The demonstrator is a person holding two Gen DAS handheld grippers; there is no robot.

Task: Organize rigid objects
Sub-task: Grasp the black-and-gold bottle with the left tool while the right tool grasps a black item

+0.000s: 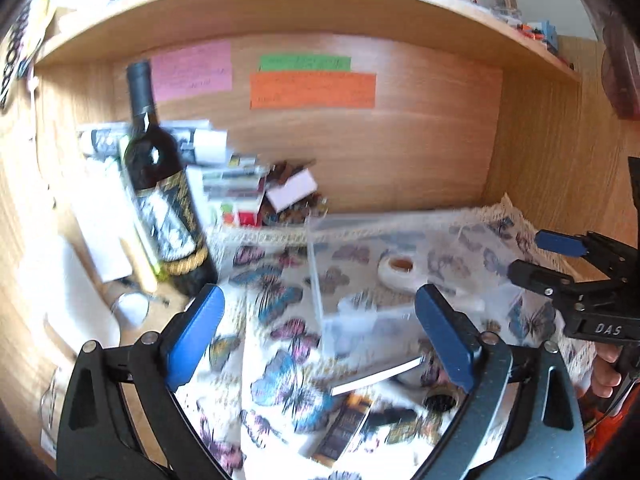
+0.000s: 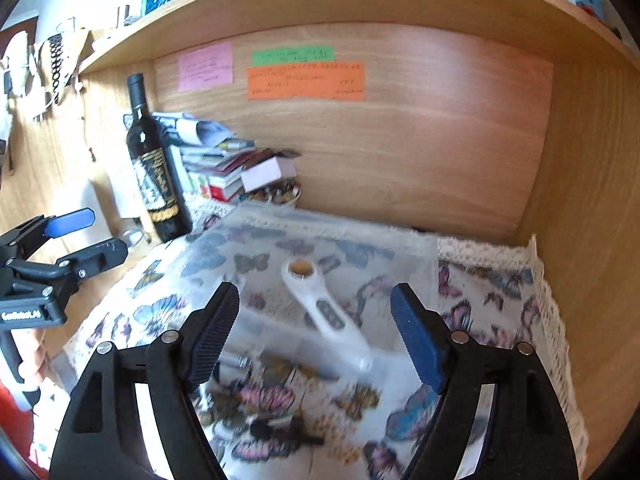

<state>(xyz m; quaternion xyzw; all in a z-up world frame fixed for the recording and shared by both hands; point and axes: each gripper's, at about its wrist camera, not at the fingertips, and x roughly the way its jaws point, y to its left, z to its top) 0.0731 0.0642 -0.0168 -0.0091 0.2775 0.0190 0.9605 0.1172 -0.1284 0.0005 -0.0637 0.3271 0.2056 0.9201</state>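
Note:
A clear plastic box [image 1: 400,264] stands on the butterfly cloth [image 1: 280,320] in a wooden desk alcove. A white handheld device [image 2: 324,312] with a round ring head lies inside the box; it also shows in the left wrist view [image 1: 400,270]. Small items lie on the cloth in front: a dark flat packet [image 1: 344,428], a white-edged flat piece [image 1: 376,378] and a black round piece [image 1: 440,400]. My left gripper [image 1: 320,340] is open and empty, low over the cloth before the box. My right gripper [image 2: 316,332] is open and empty, above the box's near side.
A dark wine bottle [image 1: 164,188] stands at the left, with a stack of books and papers [image 1: 232,184] and a white block [image 1: 292,188] behind it. Coloured notes [image 1: 312,88] hang on the back panel. A shelf [image 1: 304,4] runs overhead; a side wall [image 2: 592,220] bounds the right.

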